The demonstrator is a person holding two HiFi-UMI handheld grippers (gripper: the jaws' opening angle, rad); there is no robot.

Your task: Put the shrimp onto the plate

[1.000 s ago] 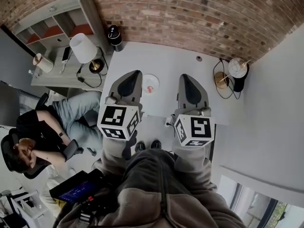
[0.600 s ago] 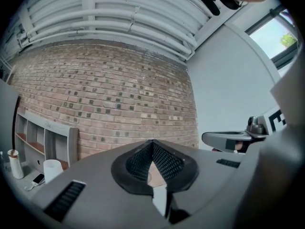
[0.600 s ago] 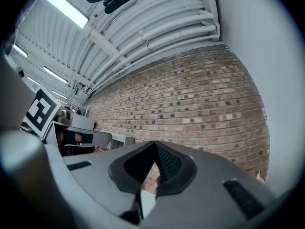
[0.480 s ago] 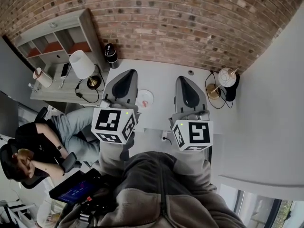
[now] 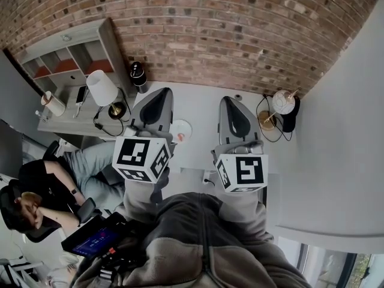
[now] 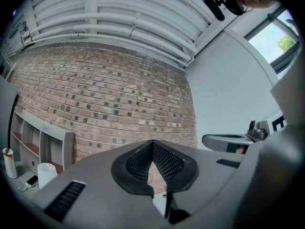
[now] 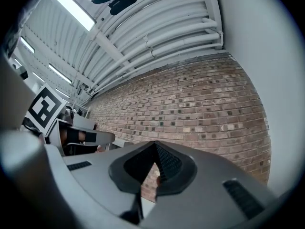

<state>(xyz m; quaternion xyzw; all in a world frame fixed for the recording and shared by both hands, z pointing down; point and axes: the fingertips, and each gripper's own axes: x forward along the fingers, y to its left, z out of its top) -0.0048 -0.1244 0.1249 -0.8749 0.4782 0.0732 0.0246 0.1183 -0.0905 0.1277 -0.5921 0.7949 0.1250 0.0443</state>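
The shrimp (image 5: 179, 137), a small pink speck in the head view, lies on the near part of the white plate (image 5: 184, 126), which sits on the pale table (image 5: 204, 110) below the brick wall (image 5: 228, 35). The plate lies between the 2 grippers in that view, just to the right of the left gripper (image 5: 159, 101) and partly covered by its edge, and well apart from the right gripper (image 5: 233, 108). Neither tool touches it. The left gripper (image 6: 152, 144) has its jaws closed, the ribbed black pads meeting at the tip with nothing between them. The right gripper (image 7: 155, 144) is closed in the same way, empty. Both are held side by side above the table, noses pointing toward the wall and tilted upward, so each gripper view takes in bricks and white ceiling pipes. The 2 marker cubes (image 5: 141, 159) face the head camera, and the person's grey sleeves (image 5: 240, 209) run back from them. At the table's left corner stands a white-shaded lamp (image 5: 102, 87), and a seated person (image 5: 48, 188) is at the far left.
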